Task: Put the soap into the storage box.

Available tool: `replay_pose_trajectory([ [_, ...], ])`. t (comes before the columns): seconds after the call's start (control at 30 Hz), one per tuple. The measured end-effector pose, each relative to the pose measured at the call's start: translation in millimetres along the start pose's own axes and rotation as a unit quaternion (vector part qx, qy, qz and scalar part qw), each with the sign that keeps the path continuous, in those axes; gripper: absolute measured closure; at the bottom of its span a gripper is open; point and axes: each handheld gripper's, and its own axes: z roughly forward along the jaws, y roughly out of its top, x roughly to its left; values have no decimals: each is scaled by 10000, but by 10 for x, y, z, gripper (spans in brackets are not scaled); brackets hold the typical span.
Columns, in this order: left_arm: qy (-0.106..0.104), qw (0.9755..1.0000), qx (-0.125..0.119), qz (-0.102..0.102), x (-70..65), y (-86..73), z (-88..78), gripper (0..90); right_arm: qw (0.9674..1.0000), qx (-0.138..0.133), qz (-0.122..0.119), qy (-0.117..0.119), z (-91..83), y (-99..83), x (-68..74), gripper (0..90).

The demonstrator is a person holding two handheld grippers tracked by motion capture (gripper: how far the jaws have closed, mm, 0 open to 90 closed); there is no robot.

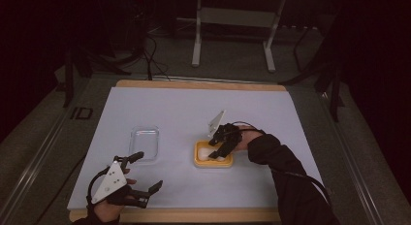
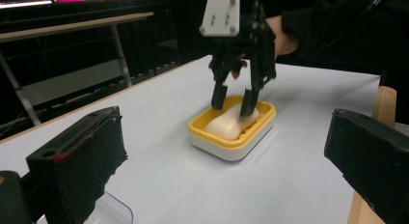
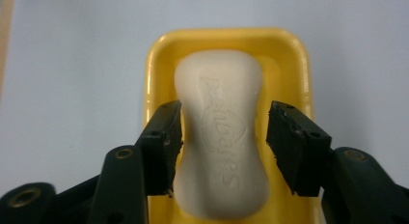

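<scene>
Jaws: you are straddling the soap bar (image 3: 221,137) with your right gripper (image 3: 223,137) spread; off-centre closing risks tipping its yellow dish (image 3: 159,55).

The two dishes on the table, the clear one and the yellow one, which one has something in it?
The yellow rectangular soap dish, right of the clear plastic dish. It holds a white waisted soap bar between the right gripper's open fingers; the clear dish looks empty.

Count: 1 soap bar (image 3: 222,137), 1 yellow soap dish (image 3: 159,55), 1 clear plastic lid (image 1: 144,142), 2 grippers: left gripper (image 1: 145,174), right gripper (image 1: 216,151).
</scene>
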Motion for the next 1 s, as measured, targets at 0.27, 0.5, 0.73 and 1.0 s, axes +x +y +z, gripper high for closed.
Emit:
replay_pose_trajectory([
  [0.27,3,10000,9,-9,0,-1,3,8,9993,-86,273,-260,-276,13,42,379],
  [0.5,1,10000,12,-3,-2,0,4,8,9913,-232,1093,-698,-491,-33,72,204],
  [0.73,13,10000,12,-6,-2,-1,1,8,9799,-496,1615,-1062,-663,-175,98,134],
  [1.0,5,10000,20,-1,-8,-1,2,8,9618,-584,2073,-1692,-794,-358,187,138],
])
